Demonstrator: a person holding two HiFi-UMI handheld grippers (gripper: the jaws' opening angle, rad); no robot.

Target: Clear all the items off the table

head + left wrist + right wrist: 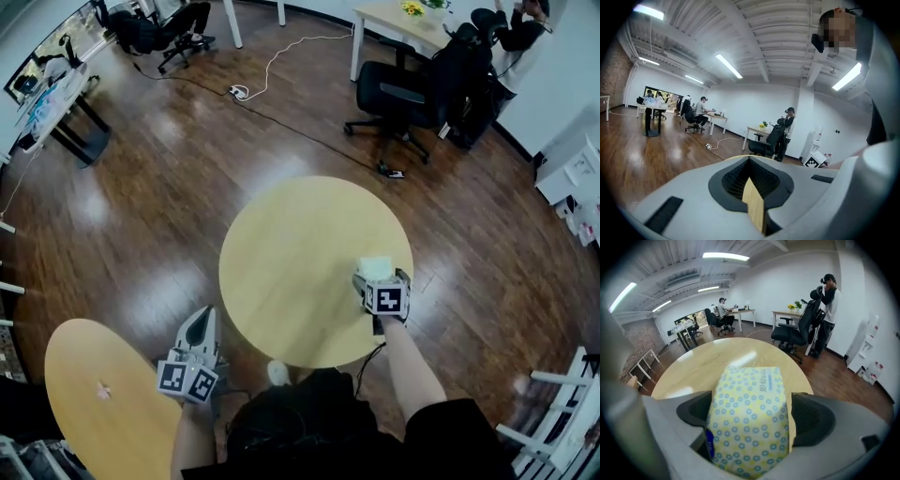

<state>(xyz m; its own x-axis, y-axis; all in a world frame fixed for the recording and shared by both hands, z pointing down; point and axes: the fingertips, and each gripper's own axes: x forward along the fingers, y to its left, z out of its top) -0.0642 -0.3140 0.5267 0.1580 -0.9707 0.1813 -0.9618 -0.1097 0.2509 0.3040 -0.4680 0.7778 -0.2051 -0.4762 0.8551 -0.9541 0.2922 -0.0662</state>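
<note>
Straddling tissue pack at right edge of table: right gripper, jaws wide, pads not visibly pressing. Pack's long axis runs along jaws, toward table centre. Left gripper closed, empty, farther off, beyond near-left edge.

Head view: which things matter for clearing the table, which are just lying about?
Job: tissue pack; round table under it; right gripper, open around it.
Lying about: second round table; black office chair; power strip with cable.
</note>
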